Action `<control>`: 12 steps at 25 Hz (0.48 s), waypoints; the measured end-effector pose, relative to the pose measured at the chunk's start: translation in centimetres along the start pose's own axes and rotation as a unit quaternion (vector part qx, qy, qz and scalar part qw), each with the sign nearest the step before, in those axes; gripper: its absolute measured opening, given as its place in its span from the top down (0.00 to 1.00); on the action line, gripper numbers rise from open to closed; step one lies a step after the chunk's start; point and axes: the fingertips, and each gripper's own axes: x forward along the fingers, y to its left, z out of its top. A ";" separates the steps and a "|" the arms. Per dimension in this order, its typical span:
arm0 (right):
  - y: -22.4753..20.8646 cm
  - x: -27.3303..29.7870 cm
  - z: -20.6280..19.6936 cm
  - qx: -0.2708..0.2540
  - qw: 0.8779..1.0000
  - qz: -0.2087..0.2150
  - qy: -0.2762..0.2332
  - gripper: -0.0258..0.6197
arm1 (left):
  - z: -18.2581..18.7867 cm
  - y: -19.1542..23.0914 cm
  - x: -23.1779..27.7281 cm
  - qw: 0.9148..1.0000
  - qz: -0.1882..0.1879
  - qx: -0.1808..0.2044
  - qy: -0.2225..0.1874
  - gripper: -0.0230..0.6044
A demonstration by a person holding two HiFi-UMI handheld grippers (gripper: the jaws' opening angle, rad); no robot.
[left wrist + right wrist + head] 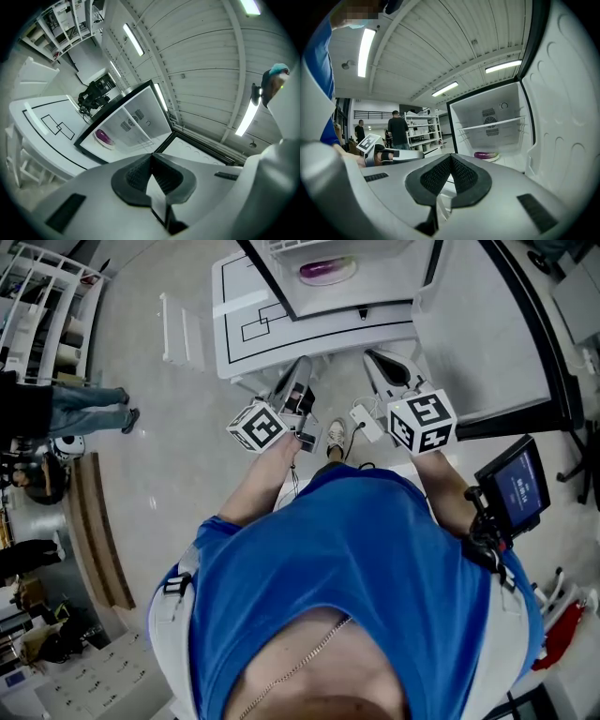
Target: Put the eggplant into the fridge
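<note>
Head view: eggplant (325, 270) sits on a plate (492, 158) inside the open fridge (394, 282), top of frame; placing looks done. Left tongs (300, 367) and right tongs (377, 360) are clenched, empty, close to the torso.

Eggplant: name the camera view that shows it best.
The head view: the eggplant appears largest there, seen from above on its plate inside the open fridge. The right gripper view shows it small and side-on below the shelf; the left gripper view shows it small too, at a tilt.
</note>
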 end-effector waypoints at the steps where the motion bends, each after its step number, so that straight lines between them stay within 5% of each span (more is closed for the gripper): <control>1: 0.0 -0.4 -0.1 0.000 1.000 0.000 -0.002 0.96 | -0.3 -0.2 0.1 1.000 -0.002 0.001 -0.001 0.95; 6: 1.6 -4.9 1.4 -0.006 1.000 -0.003 -0.011 0.96 | -1.4 -4.6 -1.5 1.000 -0.013 0.005 -0.007 0.95; 12: 1.1 -5.3 1.3 -0.008 1.000 -0.005 -0.016 0.96 | -1.9 -4.8 -1.3 1.000 -0.014 0.007 -0.012 0.95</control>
